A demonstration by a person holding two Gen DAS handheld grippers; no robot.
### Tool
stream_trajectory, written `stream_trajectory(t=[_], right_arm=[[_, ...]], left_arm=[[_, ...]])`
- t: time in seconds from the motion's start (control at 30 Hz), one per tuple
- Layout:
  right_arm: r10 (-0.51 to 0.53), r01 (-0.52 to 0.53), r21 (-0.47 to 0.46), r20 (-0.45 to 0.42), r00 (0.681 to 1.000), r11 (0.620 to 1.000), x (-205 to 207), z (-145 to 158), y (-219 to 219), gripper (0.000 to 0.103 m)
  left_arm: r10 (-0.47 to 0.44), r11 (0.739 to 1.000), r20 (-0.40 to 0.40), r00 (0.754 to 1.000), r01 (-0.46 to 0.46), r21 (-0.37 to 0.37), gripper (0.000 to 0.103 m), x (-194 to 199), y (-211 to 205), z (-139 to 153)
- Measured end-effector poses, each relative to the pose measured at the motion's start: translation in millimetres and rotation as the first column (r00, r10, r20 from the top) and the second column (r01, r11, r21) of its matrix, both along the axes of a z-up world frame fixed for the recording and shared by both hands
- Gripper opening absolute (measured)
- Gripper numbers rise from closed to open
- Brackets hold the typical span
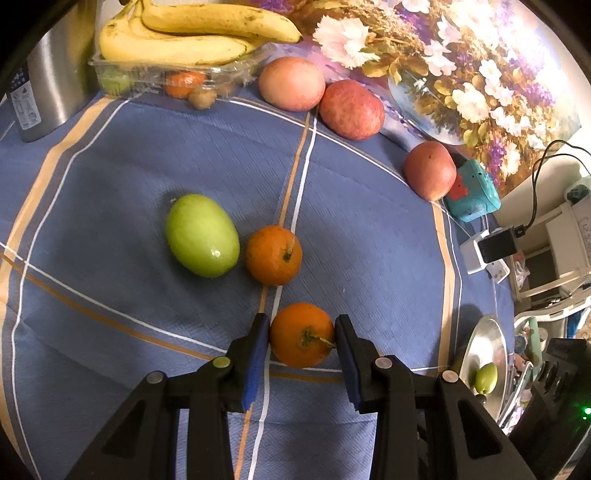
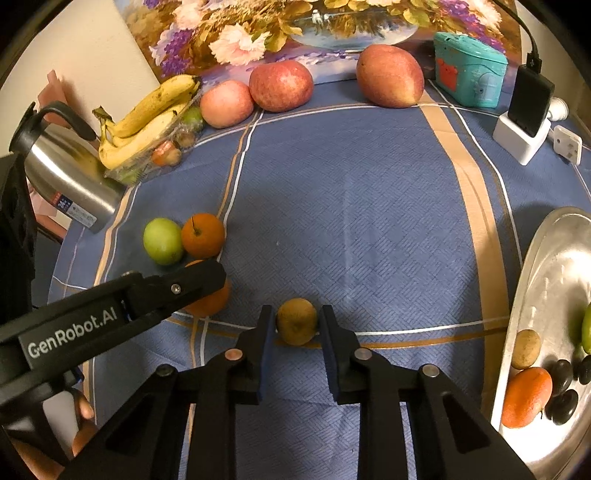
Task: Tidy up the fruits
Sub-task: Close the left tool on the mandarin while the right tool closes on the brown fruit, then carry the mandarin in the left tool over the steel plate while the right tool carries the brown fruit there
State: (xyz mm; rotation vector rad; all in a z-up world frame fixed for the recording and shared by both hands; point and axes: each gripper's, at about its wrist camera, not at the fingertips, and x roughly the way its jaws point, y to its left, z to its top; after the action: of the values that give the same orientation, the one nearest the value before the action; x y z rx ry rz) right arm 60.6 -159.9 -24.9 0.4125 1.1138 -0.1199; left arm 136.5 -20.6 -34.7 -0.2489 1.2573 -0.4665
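Observation:
My left gripper is shut on an orange that rests on the blue tablecloth; both blue pads press its sides. Just beyond it lie a second orange and a green fruit. In the right wrist view my right gripper is shut on a small brown fruit on the cloth. The left gripper reaches in from the left there, covering most of its orange. A metal plate at the right edge holds an orange, a brown fruit, dark fruits and a green one.
Bananas lie on a clear plastic tray of small fruits at the back left. Two red apples and a mango line the back edge. A steel flask, a teal box and a charger stand around the table.

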Motion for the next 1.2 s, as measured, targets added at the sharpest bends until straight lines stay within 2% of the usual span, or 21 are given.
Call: stream_trajectory(t=[0.43, 0.8, 1.0, 1.2], right_arm=[[-0.063, 0.061, 0.035, 0.070, 0.996, 0.998, -12.7, 30.6, -18.7, 0.025], [-0.169, 0.168, 0.019, 0.028, 0.985, 0.986, -30.7, 35.8, -53.0, 0.025], [-0.237, 0.236, 0.040, 0.023, 0.971, 0.971, -45.8, 40.1, -80.4, 0.025], [-0.307, 0.307, 0.003, 0.023, 0.951, 0.952, -61.1, 47.1, -107.8, 0.025]], left_arm=[[0.022, 1.000, 0.080, 0.997, -0.021, -0.019, 0.039, -1.2, 9.4, 32.8], [0.012, 1.000, 0.109, 0.994, -0.011, -0.010, 0.039, -8.1, -0.8, 45.4], [-0.020, 1.000, 0.120, 0.993, 0.020, 0.002, 0.039, -16.2, -18.1, 48.8], [-0.081, 0.997, 0.129, 0.988, 0.081, 0.009, 0.039, -29.7, -42.9, 52.5]])
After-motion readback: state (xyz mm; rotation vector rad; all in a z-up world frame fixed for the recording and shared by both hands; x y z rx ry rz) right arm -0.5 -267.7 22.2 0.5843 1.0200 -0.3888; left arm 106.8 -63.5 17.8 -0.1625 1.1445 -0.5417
